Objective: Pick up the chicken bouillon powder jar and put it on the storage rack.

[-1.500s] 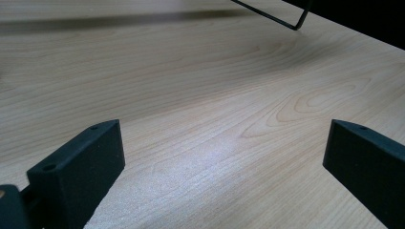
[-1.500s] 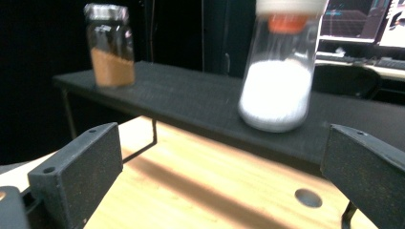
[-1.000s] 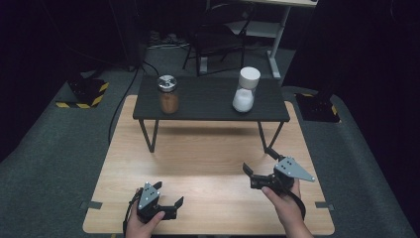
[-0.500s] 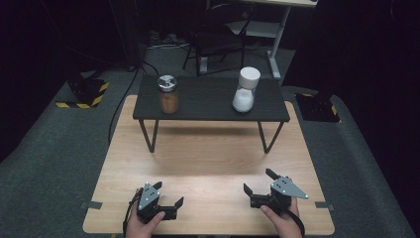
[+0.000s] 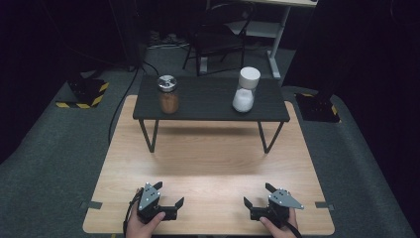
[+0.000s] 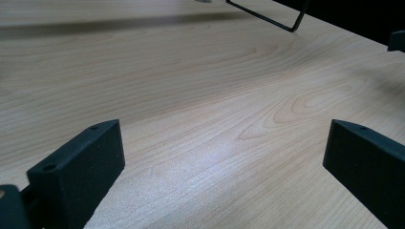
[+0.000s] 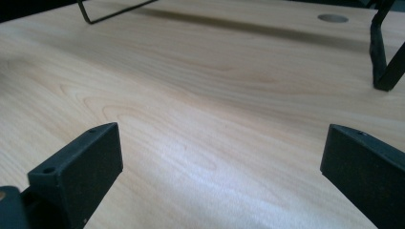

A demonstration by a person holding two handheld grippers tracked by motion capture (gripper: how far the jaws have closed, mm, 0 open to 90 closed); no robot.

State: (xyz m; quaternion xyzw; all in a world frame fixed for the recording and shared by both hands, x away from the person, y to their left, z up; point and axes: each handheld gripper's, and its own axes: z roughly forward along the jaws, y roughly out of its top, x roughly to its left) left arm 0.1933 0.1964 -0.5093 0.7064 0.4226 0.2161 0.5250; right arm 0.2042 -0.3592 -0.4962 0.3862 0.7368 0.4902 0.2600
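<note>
Since a second ago, the right gripper (image 5: pixel 256 200) has dropped back toward the near edge of the wooden table (image 5: pixel 213 163), level with the left gripper (image 5: pixel 170 194). Both grippers rest low over bare wood, jaws spread wide, holding nothing. Nearest things stand well apart from them, on a small black shelf (image 5: pixel 208 101) with thin metal legs at the far side of the table. On its left stands a glass jar (image 5: pixel 168 94) with a shiny metal lid, roughly half filled with brown powder. On its right stands a clear bottle (image 5: pixel 245 89) with a tall white cap, with white powder in its lower part. Both stand upright.
</note>
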